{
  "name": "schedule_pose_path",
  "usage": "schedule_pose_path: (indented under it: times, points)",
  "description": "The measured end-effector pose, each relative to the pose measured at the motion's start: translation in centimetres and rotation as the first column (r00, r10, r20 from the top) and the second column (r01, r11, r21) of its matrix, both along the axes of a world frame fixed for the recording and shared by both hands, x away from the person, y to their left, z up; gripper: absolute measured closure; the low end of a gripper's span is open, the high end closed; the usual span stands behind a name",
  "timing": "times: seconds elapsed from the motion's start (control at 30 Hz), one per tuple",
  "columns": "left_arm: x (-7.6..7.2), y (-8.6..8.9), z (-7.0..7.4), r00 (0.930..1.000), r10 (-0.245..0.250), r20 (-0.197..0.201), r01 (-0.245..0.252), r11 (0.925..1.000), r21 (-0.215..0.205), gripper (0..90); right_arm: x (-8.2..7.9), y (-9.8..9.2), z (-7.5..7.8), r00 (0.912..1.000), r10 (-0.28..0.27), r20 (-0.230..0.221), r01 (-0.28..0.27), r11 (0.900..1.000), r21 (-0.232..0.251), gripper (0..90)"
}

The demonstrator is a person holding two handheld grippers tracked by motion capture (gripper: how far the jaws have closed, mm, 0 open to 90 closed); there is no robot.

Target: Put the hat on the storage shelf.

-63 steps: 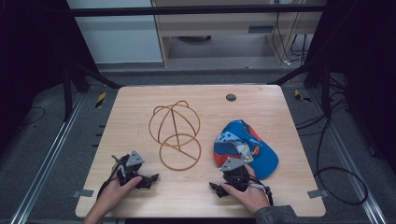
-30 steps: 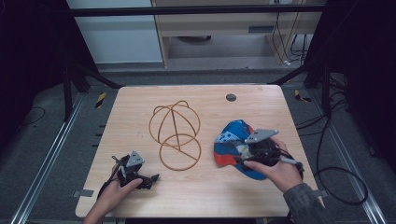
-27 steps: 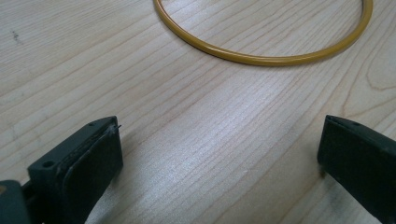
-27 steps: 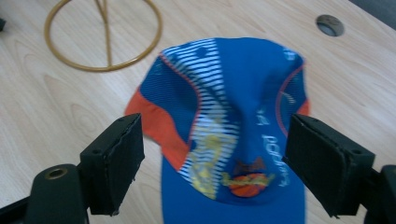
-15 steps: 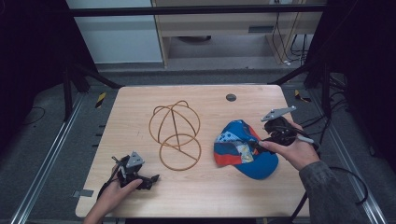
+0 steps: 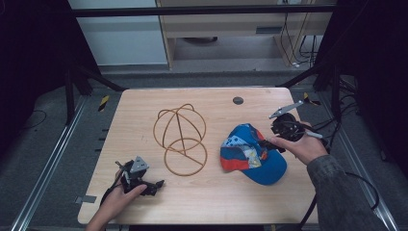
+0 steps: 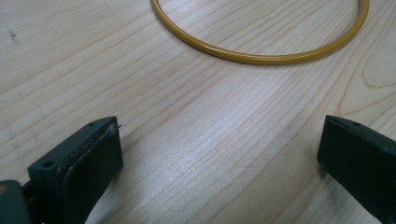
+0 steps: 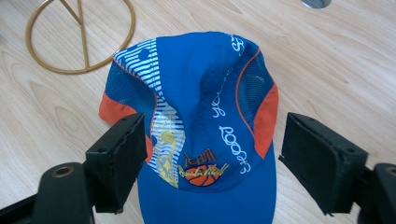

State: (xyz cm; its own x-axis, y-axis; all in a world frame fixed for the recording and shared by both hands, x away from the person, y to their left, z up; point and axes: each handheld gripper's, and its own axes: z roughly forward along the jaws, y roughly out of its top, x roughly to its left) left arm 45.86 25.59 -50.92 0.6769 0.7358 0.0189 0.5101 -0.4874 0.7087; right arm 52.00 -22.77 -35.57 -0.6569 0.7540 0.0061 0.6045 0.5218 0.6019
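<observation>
While the left claw [image 6: 156,184] is rested spread on the bench [image 6: 144,110] near the wire stand [image 6: 180,139], the right claw [image 6: 266,142], lately narrowing yet empty, is held beside the cap [image 6: 252,154].

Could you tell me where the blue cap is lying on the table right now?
In the high view, the blue cap lies on the table's right side, just right of the gold wire stand and beside the right hand-held gripper.
</observation>
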Motion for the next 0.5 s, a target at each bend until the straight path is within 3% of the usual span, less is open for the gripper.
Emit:
schedule_pose_path:
  times: [0.27,0.5]
  points:
    - [0.1,0.0,0.0,1.0000,-0.003,0.000,0.003,1.0000,0.000,0.0,1.2,0.8,-0.6,0.9992,0.026,-0.031,-0.026,1.000,-0.014,34.9]
    - [0.0,-0.1,0.0,1.0000,-0.004,-0.002,0.004,1.0000,0.001,0.0,1.7,1.7,-1.4,0.9985,0.034,-0.043,-0.035,0.999,-0.013,31.5]
